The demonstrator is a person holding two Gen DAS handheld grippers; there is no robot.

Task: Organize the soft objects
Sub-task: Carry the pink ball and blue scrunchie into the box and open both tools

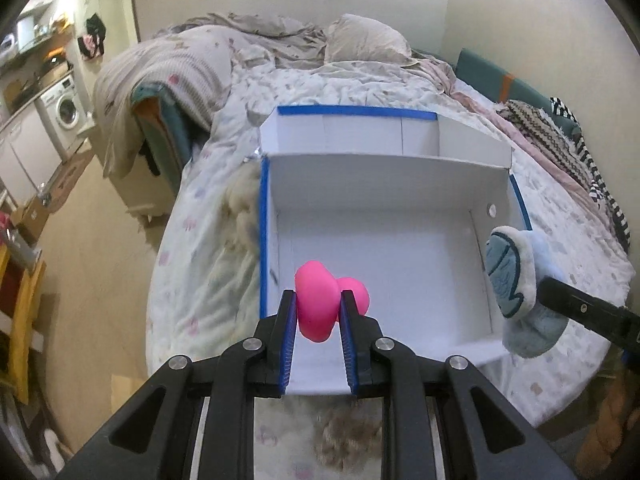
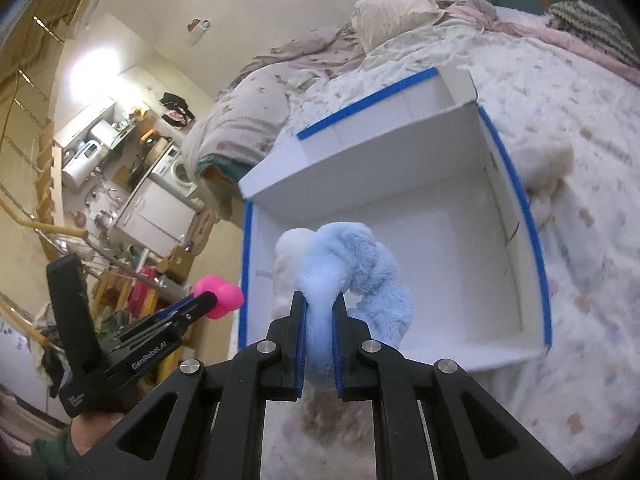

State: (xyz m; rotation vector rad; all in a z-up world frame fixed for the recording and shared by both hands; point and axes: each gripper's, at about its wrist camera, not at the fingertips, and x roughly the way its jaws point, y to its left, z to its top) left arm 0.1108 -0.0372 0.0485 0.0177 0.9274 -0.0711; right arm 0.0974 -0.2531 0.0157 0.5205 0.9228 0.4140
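A white cardboard box (image 1: 384, 184) with blue tape on its edges lies open on the bed; it also shows in the right wrist view (image 2: 400, 168). My left gripper (image 1: 318, 300) is shut on a pink soft toy (image 1: 316, 304) and holds it above the box's near left corner. The pink toy also shows in the right wrist view (image 2: 220, 296). My right gripper (image 2: 319, 304) is shut on a fluffy light-blue slipper (image 2: 344, 260) above the box's near edge. The slipper (image 1: 516, 280) hangs at the box's right wall in the left wrist view.
The bed (image 1: 208, 208) is covered by a rumpled floral quilt, with pillows (image 1: 360, 40) at the far end. A cream fluffy item (image 2: 544, 168) lies right of the box. Striped clothes (image 1: 568, 148) lie at the bed's right side. A washing machine (image 1: 66, 110) stands far left.
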